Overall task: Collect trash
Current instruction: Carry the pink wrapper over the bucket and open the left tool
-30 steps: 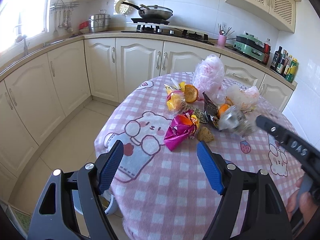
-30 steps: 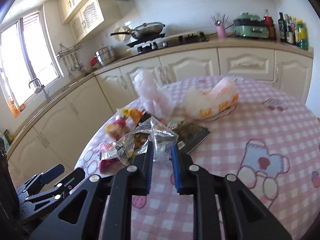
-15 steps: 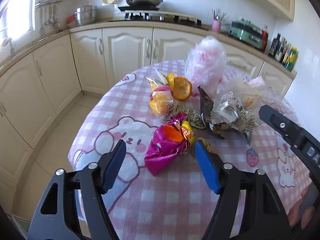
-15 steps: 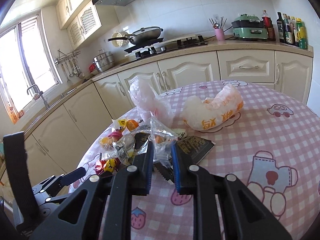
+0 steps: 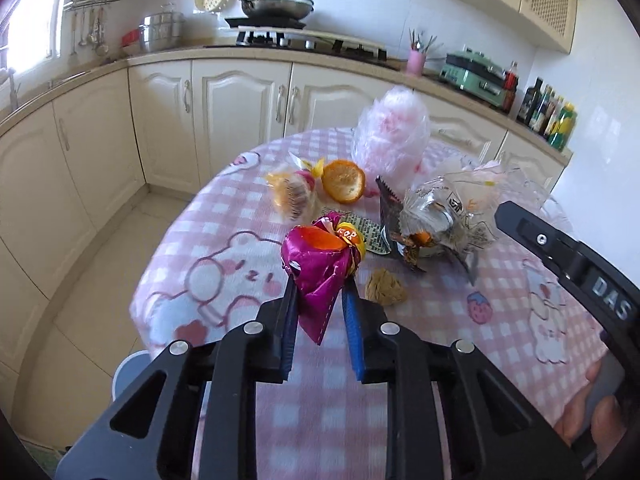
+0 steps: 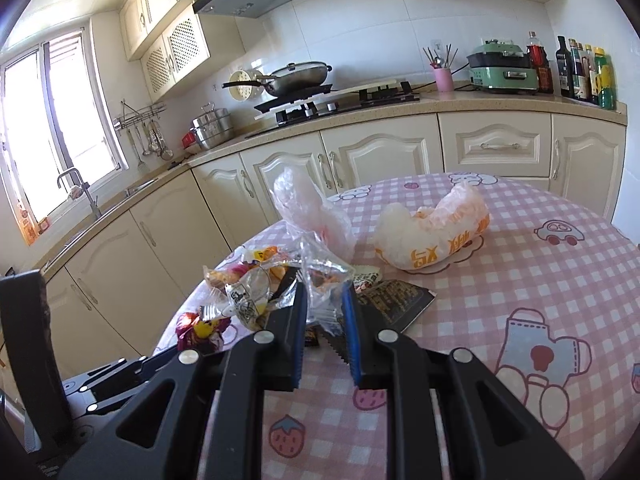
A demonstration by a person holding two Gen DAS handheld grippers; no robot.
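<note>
My left gripper (image 5: 320, 292) is shut on a crumpled magenta snack wrapper (image 5: 316, 264) with orange and yellow print, held just above the pink checked tablecloth (image 5: 400, 380). My right gripper (image 6: 324, 296) is shut on a clear and silver crinkled wrapper (image 6: 320, 276), which also shows in the left wrist view (image 5: 444, 216). The magenta wrapper also shows low left in the right wrist view (image 6: 200, 330). More trash lies on the table: an orange peel half (image 5: 344, 181), a yellow snack bag (image 5: 292, 196), a dark wrapper (image 6: 394, 300), a brown crumpled ball (image 5: 385, 286).
A pink plastic bag (image 5: 392, 132) stands at the table's far side. A white bag with orange print (image 6: 436, 234) lies at the back right. A pale bin rim (image 5: 128, 372) shows on the floor below the table's left edge. Kitchen cabinets and counter (image 6: 360, 120) run behind.
My left gripper moved forward and closed on the magenta wrapper, which is now lifted off the cloth. My right gripper stays shut on the clear wrapper and has shifted slightly.
</note>
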